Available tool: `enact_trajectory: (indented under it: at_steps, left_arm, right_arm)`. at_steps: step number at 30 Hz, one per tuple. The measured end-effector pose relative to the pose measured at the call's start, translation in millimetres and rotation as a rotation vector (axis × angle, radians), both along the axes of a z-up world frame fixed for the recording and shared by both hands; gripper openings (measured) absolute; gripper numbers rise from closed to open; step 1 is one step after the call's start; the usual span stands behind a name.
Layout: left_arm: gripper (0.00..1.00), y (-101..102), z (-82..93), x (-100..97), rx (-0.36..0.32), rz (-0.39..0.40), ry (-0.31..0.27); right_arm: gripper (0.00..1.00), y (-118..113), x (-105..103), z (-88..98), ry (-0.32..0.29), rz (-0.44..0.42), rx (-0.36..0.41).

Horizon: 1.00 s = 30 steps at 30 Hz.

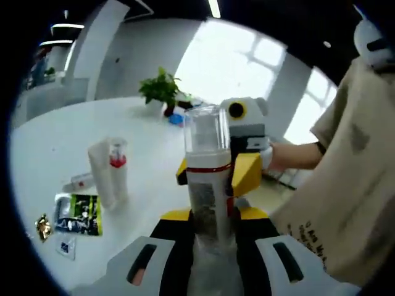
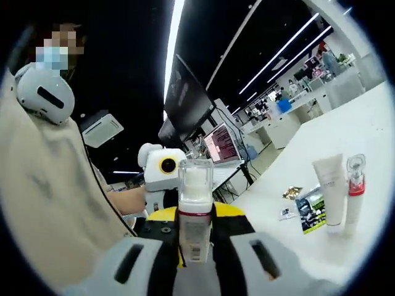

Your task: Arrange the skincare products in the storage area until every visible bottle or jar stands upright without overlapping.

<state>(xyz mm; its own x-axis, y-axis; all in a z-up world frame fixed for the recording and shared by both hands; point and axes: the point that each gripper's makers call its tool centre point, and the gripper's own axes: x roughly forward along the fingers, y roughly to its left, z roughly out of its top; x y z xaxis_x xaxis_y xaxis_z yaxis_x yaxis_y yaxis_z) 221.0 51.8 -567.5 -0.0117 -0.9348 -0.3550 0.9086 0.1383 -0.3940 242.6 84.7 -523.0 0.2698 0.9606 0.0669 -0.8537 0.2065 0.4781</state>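
Low centre: left gripper and right gripper both pinching one clear-capped bottle, raised upright, probably for passing between hands. Farther, centre left: white tube and red-collared bottle standing touching on white table, sachets lying flat beside.

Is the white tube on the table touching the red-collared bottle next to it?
Cannot tell. In both views the white tube and red-collared bottle overlap, showing neither gap nor contact.
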Motion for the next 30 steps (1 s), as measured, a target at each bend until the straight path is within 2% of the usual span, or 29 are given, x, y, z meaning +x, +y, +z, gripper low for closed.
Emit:
enact_trajectory:
  at_steps: [6,8,14,20,24,30]
  left_arm:
    - [0.21,0.2,3.6,-6.0,0.006,-0.066,-0.017]
    - [0.21,1.2,2.0,-8.1,0.028,-0.092,-0.032]
    - [0.20,1.4,-7.5,-6.9,0.089,-0.124,-0.062]
    - [0.20,-0.6,-21.6,-5.1,0.154,-0.162,-0.084]
    - [0.20,-1.1,-25.6,-3.4,0.173,-0.161,-0.106]
    - [0.19,1.6,-35.7,4.8,0.185,-0.093,-0.093]
  right_arm:
    - [0.19,6.1,-6.4,4.9,-0.042,0.093,-0.020]
    - [0.19,7.6,-9.4,3.1,-0.067,0.131,-0.057]
    - [0.19,10.2,-9.6,-4.8,-0.115,0.183,-0.140]
    - [0.19,8.9,-8.7,-15.9,-0.131,0.210,-0.197]
    - [0.19,8.4,-7.2,-20.2,-0.146,0.227,-0.237]
    - [0.19,12.4,-2.3,-29.0,-0.158,0.241,-0.298]
